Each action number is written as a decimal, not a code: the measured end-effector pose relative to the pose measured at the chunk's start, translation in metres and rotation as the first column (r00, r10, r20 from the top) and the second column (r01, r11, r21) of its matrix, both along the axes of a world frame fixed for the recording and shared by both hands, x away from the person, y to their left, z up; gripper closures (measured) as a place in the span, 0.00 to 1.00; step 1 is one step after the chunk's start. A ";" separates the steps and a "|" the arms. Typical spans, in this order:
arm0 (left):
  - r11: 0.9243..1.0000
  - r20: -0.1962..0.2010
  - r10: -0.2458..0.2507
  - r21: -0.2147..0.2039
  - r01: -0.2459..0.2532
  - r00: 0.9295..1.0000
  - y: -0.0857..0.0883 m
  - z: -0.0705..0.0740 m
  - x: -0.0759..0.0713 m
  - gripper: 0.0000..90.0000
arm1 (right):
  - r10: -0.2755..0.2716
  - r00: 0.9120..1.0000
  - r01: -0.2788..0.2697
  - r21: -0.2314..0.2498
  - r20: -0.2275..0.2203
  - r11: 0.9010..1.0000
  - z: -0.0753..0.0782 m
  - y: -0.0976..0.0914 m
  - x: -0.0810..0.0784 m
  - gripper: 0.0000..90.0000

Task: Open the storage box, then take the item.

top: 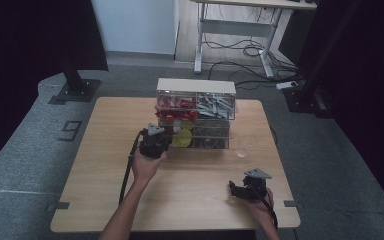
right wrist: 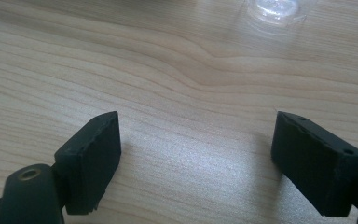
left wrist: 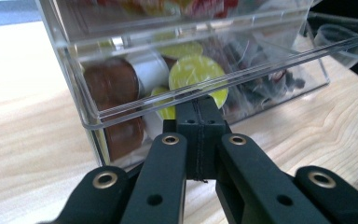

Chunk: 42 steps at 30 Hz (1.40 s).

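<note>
- The left claw (left wrist: 200,105) is closed, its two black jaws pressed flat against each other with nothing visible between them.
- Its tips sit at the front edge of a clear plastic drawer (left wrist: 121,109), right up against the rim; whether they actually touch it cannot be told.
- That drawer belongs to a clear drawer organiser (top: 196,112) with a pale top, standing at the far middle of the wooden bench (top: 105,165).
- In the left gripper view the drawer holds coffee capsules: a yellow-green lidded capsule (left wrist: 196,74) just behind the claw tips, a brown capsule (left wrist: 109,84) to its left, and a white one between them.
- In the high view the left claw (top: 172,136) is at the lower left drawer of the organiser, with yellow showing inside beside it.
- The upper drawers hold red items (top: 175,107) on the left and grey pieces (top: 215,106) on the right.
- The right claw (right wrist: 196,154) is open, jaws wide apart over bare wood, with nothing between them.
- In the high view the right claw (top: 234,189) rests low at the near right part of the bench, well apart from the organiser.
- A small clear plastic cup (top: 242,151) stands on the bench between the organiser and the right claw, and its rim shows at the top of the right gripper view.
</note>
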<state>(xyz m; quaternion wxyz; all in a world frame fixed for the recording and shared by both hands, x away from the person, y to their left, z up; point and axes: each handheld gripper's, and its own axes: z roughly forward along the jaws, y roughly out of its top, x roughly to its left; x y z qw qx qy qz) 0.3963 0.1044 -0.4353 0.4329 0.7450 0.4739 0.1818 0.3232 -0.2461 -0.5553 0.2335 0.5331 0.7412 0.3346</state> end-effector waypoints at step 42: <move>1.000 0.050 0.017 -0.025 -0.016 0.999 -0.002 0.034 0.015 1.00 | -0.004 1.000 0.004 0.002 0.001 1.000 0.000 0.000 0.000 0.19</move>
